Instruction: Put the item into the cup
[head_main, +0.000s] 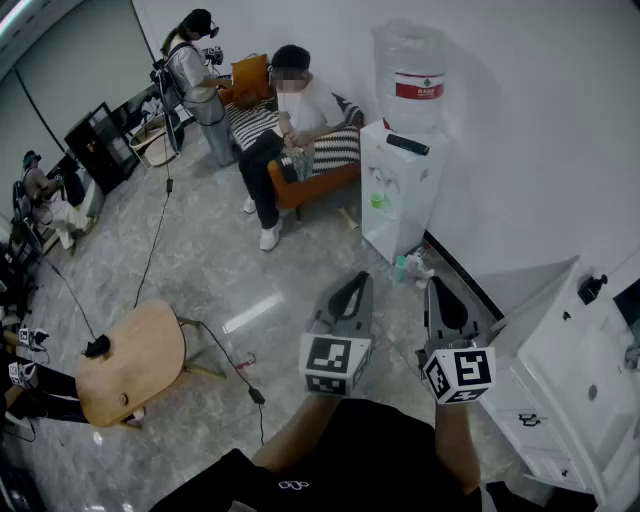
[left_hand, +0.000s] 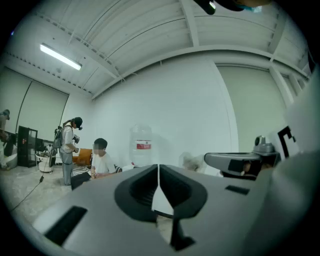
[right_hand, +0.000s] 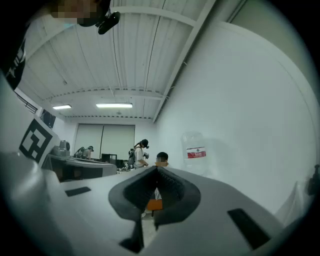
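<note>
Tips together: left claw (head_main: 359, 277), right claw (head_main: 431, 285)

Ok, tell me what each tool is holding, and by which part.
Nothing is held. The left tool and the right tool both have their jaws shut together with nothing between them.

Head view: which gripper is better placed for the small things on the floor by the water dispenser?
Right, probably: the right gripper lies closer to the small things beside the water dispenser than the left gripper. Both are shut, empty and raised.
</note>
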